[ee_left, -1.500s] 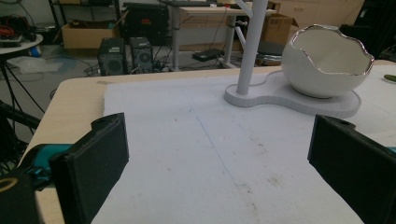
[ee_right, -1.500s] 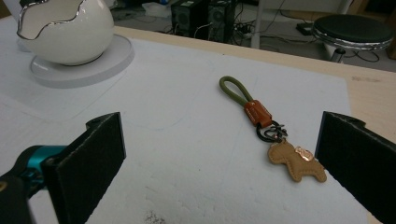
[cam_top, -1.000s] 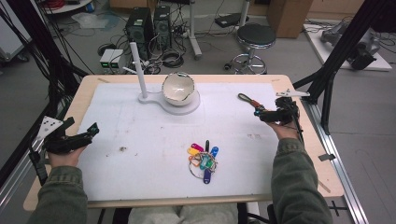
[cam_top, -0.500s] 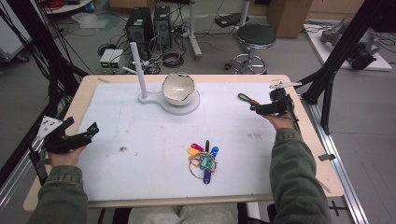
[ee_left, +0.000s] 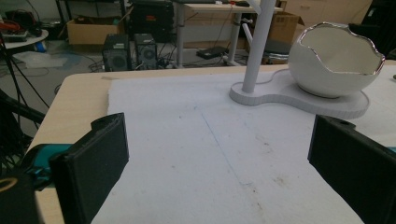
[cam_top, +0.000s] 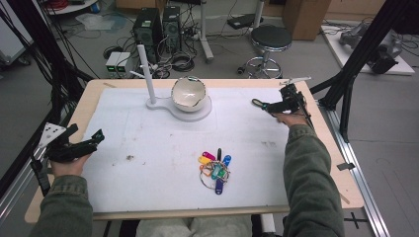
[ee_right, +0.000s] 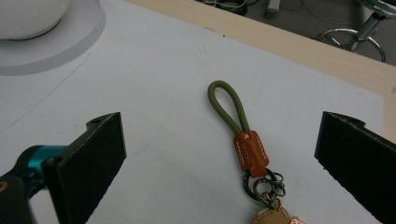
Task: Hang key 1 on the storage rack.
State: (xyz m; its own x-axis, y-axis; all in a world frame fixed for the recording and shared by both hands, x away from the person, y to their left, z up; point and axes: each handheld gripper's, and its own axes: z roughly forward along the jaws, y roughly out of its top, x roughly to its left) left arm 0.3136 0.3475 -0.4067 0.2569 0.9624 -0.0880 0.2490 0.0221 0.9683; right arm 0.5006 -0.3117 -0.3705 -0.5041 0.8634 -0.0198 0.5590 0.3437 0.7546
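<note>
An olive cord keychain (ee_right: 228, 108) with a brown leather tag (ee_right: 251, 149) and a metal ring lies flat on the white mat near the back right; in the high view it is the keychain (cam_top: 257, 103). My right gripper (ee_right: 219, 128) hovers over it, open, with the cord between the wide-set jaws and untouched; from above the right gripper (cam_top: 269, 106) points left. My left gripper (cam_top: 88, 134) rests open at the mat's left edge with nothing between its jaws; in its own view the left gripper (ee_left: 217, 140) faces the bowl.
A white egg-shaped bowl (cam_top: 188, 93) sits on a white stand (cam_top: 200, 112) with an upright post (cam_top: 146, 74) at the back centre. A bunch of coloured key tags (cam_top: 214, 169) lies mid-mat. A white mat (cam_top: 148, 173) covers the wooden table (cam_top: 336, 163).
My right gripper has moved away from the person, toward the back of the table, up to the olive keychain. The left gripper has stayed in place.
</note>
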